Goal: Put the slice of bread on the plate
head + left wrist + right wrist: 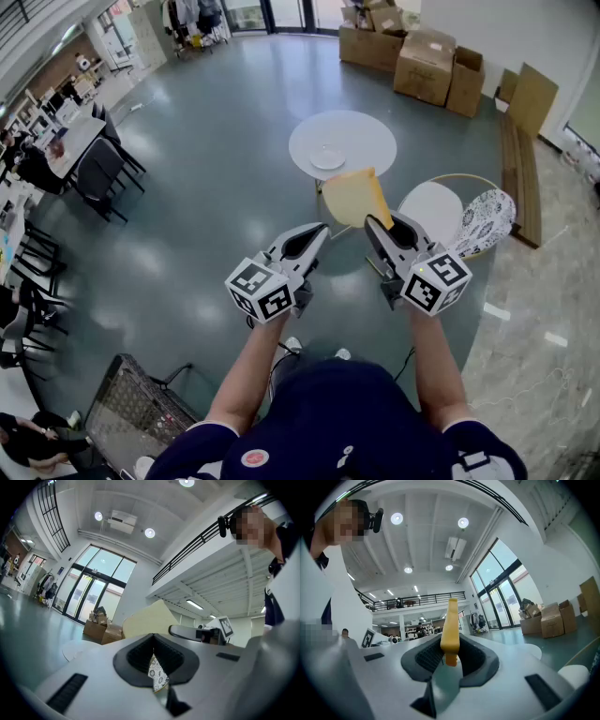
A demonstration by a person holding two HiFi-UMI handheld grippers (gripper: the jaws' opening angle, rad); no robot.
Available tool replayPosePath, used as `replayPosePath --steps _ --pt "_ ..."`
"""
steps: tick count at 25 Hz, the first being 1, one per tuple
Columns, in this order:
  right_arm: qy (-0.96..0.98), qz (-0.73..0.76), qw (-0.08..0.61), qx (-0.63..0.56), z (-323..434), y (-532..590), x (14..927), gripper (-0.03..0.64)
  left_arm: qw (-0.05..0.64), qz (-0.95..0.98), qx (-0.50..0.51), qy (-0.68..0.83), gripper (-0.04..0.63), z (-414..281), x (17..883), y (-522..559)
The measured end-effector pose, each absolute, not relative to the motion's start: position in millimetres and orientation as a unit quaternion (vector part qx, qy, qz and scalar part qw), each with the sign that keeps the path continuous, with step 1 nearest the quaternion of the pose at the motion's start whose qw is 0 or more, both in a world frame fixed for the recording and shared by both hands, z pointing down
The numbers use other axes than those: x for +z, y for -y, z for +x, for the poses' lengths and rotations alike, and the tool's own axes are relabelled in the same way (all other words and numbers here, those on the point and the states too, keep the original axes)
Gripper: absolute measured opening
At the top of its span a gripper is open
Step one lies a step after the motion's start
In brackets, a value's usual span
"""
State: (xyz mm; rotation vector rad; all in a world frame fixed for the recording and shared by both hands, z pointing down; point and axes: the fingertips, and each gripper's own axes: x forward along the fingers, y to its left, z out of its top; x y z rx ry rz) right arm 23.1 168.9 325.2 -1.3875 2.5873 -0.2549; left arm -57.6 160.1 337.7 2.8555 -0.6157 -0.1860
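Note:
My right gripper (372,223) is shut on the slice of bread (354,197), a pale yellow slab standing up from its jaws. In the right gripper view the bread slice (450,629) shows edge-on between the pads of the right gripper (451,656). The small white plate (328,157) lies on a round white table (361,131) further ahead on the floor. My left gripper (323,230) is held level beside the right one, jaws together with nothing in them. From the left gripper (157,667) I see the bread slice (147,619) broadside.
A round white seat (429,208) and a patterned cushion (485,221) stand just right of the bread. Cardboard boxes (422,61) are stacked at the far wall. Chairs and desks (98,169) line the left side. A wire basket (131,412) sits at my lower left.

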Motion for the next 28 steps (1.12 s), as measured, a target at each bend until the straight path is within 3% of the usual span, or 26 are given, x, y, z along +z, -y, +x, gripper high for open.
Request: replayPosePath --steps 28 --pt "-0.873 -0.458 0.128 -0.107 46.7 -151.8 340.0 0.091 0.124 0.966 -0.033 0.223 0.006 -45.3 358.7 -143.3"
